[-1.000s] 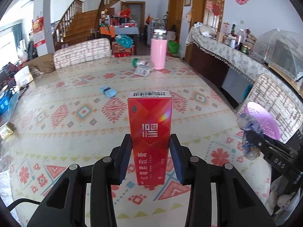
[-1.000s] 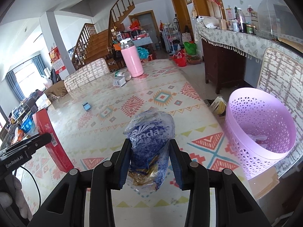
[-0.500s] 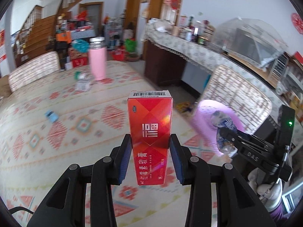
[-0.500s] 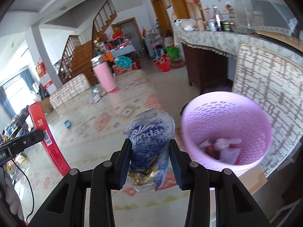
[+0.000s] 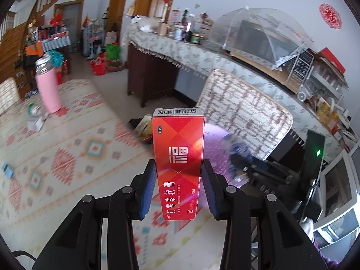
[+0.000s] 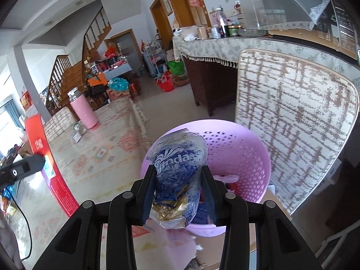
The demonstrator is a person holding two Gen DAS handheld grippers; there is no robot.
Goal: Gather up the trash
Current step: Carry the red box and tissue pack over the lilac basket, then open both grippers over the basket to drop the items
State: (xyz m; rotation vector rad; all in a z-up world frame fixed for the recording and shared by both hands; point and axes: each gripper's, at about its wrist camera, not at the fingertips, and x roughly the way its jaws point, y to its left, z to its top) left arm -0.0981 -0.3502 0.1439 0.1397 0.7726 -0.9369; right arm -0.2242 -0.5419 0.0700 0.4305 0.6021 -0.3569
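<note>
My left gripper (image 5: 178, 189) is shut on a tall red box (image 5: 177, 157) with a barcode on its top end, held upright above the patterned tablecloth (image 5: 67, 157). My right gripper (image 6: 177, 186) is shut on a crumpled blue and clear plastic bag (image 6: 177, 171), right over the near rim of the pink perforated basket (image 6: 243, 157). The basket holds some pink and red scraps. In the left wrist view the basket (image 5: 213, 135) shows blurred behind the box, with the right gripper (image 5: 243, 164) and its bag over it. The red box (image 6: 42, 157) also shows at the left of the right wrist view.
A pink flask (image 5: 47, 87), a tipped jar and small white box (image 5: 34, 121) and a small blue item (image 5: 7, 169) lie on the table. A woven chair back (image 6: 292, 123) stands behind the basket. A cloth-covered sideboard (image 5: 191, 54) with bottles runs along the wall.
Both grippers have swung to the right, off the table and toward the basket. The right one now holds its bag over the basket's rim; the left follows with the red box.
</note>
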